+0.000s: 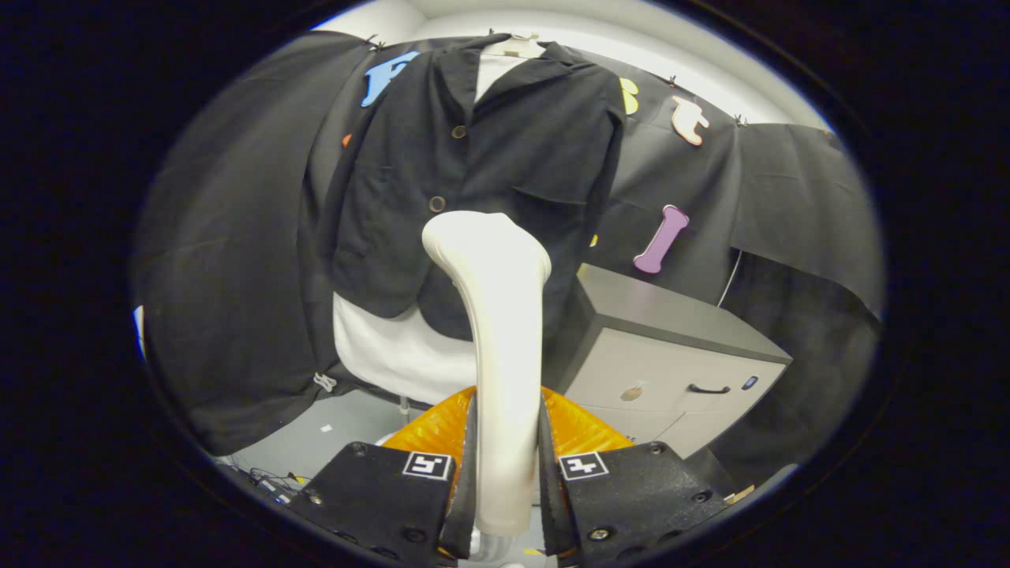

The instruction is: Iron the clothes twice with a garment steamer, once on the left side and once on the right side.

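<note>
Ahead, well beyond the claw's fingers, a dark jacket [473, 181] hangs on a hanger [517, 43] against the booth's black cloth wall [229, 260], worn over a white garment [394, 351] whose hem shows below it. The jacket is buttoned down its front, with a flap pocket on the side right of the fingers. To the right of the claw and nearer than the wall stands a grey cabinet [671, 347] with a dark handle on its drawer front. The garment steamer [497, 347], pale and upright, rises from between the fingers, and its curved head reaches up in front of the jacket's lower front, near the lowest button; whether it touches the cloth cannot be told. The claw [505, 473] is pinched on the steamer's handle, one finger pressing each side. Something orange and ribbed [584, 430] lies just behind the fingers.
</note>
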